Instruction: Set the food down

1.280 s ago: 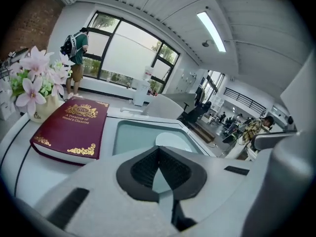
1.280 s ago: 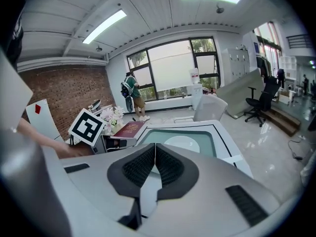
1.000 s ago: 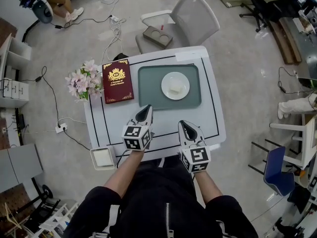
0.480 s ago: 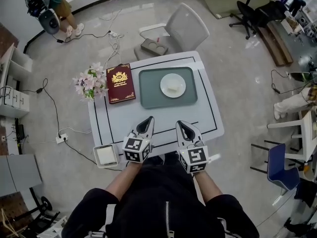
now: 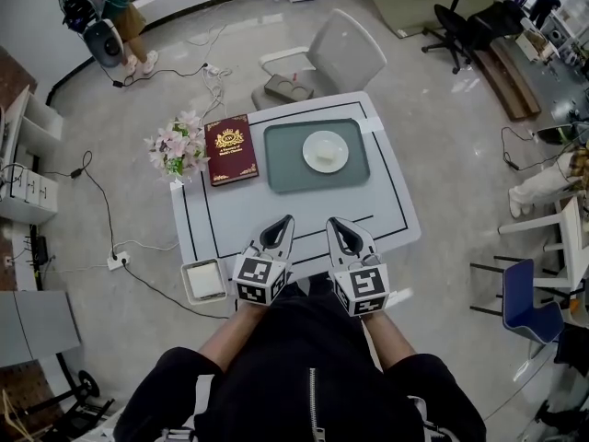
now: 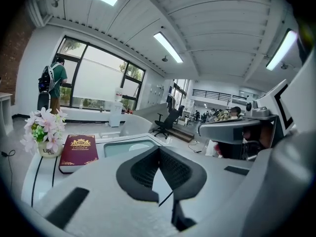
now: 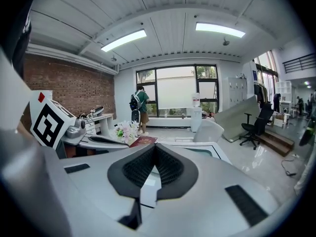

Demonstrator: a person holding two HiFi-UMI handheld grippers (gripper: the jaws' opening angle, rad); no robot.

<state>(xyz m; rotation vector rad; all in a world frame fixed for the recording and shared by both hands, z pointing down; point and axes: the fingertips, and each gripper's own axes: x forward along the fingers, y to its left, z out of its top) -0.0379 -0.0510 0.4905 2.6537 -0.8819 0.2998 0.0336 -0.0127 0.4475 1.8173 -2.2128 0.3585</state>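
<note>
A pale piece of food lies on a white plate, which sits on a grey-green tray at the far side of the white table. My left gripper and right gripper hover side by side over the table's near edge, well short of the tray. Both are shut with nothing between their jaws. In the left gripper view the tray and plate show just beyond the shut left gripper. In the right gripper view the right gripper is likewise shut and empty.
A dark red book lies left of the tray, with a pot of pink flowers at the table's left edge. A grey chair stands behind the table. A white box sits by the near left corner. A person stands far off.
Both grippers have drawn back a little toward the table's near edge and toward each other, staying shut. The head camera has shifted, so the table sits slightly higher in view.
</note>
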